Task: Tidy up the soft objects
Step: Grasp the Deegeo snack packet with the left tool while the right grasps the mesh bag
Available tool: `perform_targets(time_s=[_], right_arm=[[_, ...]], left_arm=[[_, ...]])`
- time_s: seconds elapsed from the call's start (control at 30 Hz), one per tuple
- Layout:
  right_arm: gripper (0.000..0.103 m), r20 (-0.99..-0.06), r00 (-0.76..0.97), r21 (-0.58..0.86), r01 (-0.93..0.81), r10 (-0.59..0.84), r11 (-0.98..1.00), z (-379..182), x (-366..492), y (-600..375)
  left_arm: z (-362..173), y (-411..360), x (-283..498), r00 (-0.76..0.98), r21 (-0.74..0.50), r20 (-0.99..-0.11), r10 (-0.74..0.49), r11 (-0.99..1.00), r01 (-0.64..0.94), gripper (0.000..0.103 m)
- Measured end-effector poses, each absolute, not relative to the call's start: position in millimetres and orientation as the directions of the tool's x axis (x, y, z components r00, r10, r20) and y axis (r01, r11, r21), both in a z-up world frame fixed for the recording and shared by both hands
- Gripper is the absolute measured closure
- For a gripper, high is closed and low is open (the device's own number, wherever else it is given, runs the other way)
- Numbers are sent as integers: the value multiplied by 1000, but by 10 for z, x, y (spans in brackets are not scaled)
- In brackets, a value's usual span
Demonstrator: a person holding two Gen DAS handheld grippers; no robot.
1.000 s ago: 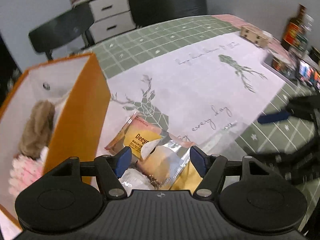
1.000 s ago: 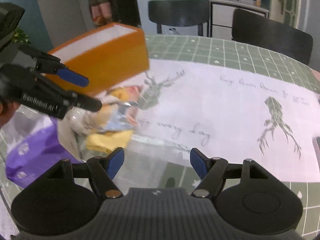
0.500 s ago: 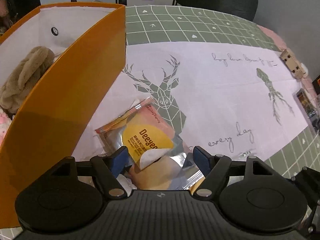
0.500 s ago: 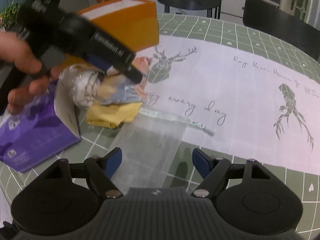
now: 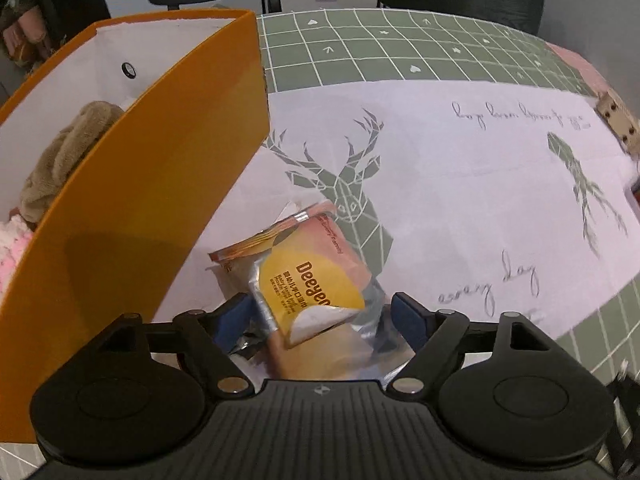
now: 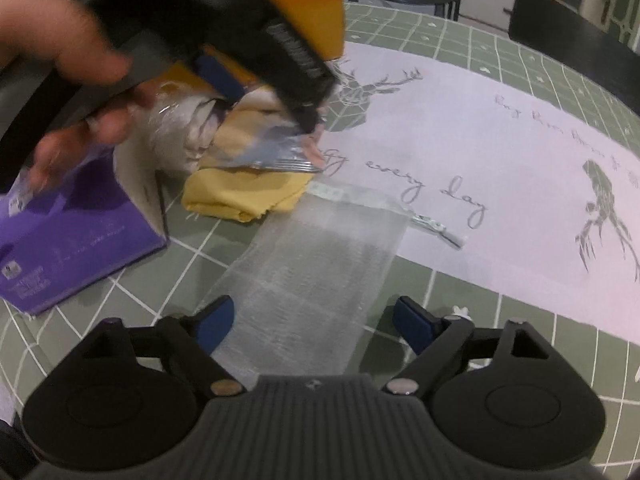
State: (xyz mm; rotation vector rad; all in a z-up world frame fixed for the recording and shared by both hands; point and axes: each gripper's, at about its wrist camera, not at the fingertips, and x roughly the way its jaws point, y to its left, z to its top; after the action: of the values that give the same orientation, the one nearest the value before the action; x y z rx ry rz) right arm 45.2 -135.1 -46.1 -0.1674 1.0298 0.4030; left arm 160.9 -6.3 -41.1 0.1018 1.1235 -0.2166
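Foil snack packet (image 5: 316, 292) lengthwise between left hand-held gripper's (image 5: 320, 316) opening jaws, untouched by pads.

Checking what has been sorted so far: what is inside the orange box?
Inside the orange box, a brown fuzzy soft item lies against the white inner wall, with something pink and white beside it. The near orange wall hides the rest of the inside.

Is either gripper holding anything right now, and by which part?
Nothing held. The left gripper is opening astride the snack packet; the right gripper is opening over the clear bag.
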Motion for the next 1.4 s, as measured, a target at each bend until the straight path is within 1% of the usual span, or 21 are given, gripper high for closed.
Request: perform_targets(time_s=[0.1, 0.2, 0.27, 0.3, 0.33, 0.37, 0.43, 0.5, 0.57, 0.67, 0.83, 0.87, 0.93, 1.0, 1.03, 1.07, 1.13, 1.17, 1.23, 1.27, 1.4], right_arm=[[15, -860, 455, 19, -426, 232, 905, -483, 417, -1274], [24, -859, 454, -7, -472, 236, 882, -462, 369, -1206], [36, -864, 441, -4, -488, 243, 873, -433, 356, -1194], [39, -866, 435, 1, -491, 246, 871, -419, 356, -1200], [50, -870, 428, 6, -491, 247, 871, -407, 360, -1196], [66, -871, 426, 1, -492, 242, 871, -390, 363, -1209], [81, -876, 426, -12, -486, 225, 874, -351, 388, -1269], [88, -882, 430, -29, -464, 196, 885, -360, 428, -1371], [98, -886, 430, -33, -434, 174, 900, -369, 463, -1490], [103, -888, 443, -71, -389, 119, 919, -370, 496, -1686], [103, -881, 470, -127, -326, 45, 937, -353, 529, -1908], [103, -878, 479, -148, -315, 22, 937, -354, 540, -1937], [98, -874, 485, -168, -297, -3, 940, -339, 550, -2012], [70, -868, 496, -149, -269, 4, 951, -302, 559, -2071], [43, -861, 508, -124, -260, 27, 958, -277, 556, -2100], [33, -851, 524, -97, -245, 48, 965, -246, 548, -2125], [31, -844, 531, -41, -209, 78, 977, -210, 570, -2167], [26, -845, 526, -17, -198, 92, 980, -208, 601, -2185], [24, -851, 512, 25, -183, 117, 983, -241, 588, -2205], [24, -856, 501, 40, -179, 126, 983, -275, 602, -2209], [19, -868, 481, 37, -189, 125, 981, -367, 589, -2131]], left_arm=[[-434, -120, 1646, 408, -37, -903, -130, 973, 228, 10], [-461, -230, 1644, 410, 6, -906, -104, 966, 257, 10], [-476, -303, 1636, 416, 34, -905, -88, 961, 276, 10], [-478, -338, 1632, 419, 41, -904, -86, 957, 286, 10], [-476, -361, 1629, 420, 43, -903, -89, 955, 294, 10], [-475, -386, 1628, 421, 42, -902, -94, 952, 302, 10], [-466, -432, 1625, 419, 37, -902, -107, 946, 322, 10], [-467, -462, 1637, 415, 34, -903, -115, 941, 336, 10], [-467, -474, 1644, 411, 28, -903, -123, 939, 342, 10], [-459, -467, 1648, 408, 16, -903, -137, 936, 351, 11], [-422, -454, 1606, 395, -38, -897, -196, 926, 375, 19], [-410, -478, 1594, 396, -39, -895, -205, 921, 388, 24], [-386, -540, 1563, 406, -27, -889, -214, 907, 419, 29], [-381, -594, 1526, 412, -21, -882, -230, 891, 454, 29], [-388, -622, 1508, 415, -13, -880, -231, 884, 467, 27], [-405, -650, 1495, 422, 5, -879, -222, 880, 474, 21], [-448, -688, 1494, 432, 46, -882, -187, 879, 474, 15], [-471, -712, 1494, 435, 58, -883, -178, 877, 477, 15], [-496, -737, 1509, 426, 58, -887, -175, 875, 480, 14], [-508, -754, 1518, 424, 56, -889, -174, 876, 478, 11], [-556, -851, 1514, 434, 84, -888, -155, 872, 483, 7]])
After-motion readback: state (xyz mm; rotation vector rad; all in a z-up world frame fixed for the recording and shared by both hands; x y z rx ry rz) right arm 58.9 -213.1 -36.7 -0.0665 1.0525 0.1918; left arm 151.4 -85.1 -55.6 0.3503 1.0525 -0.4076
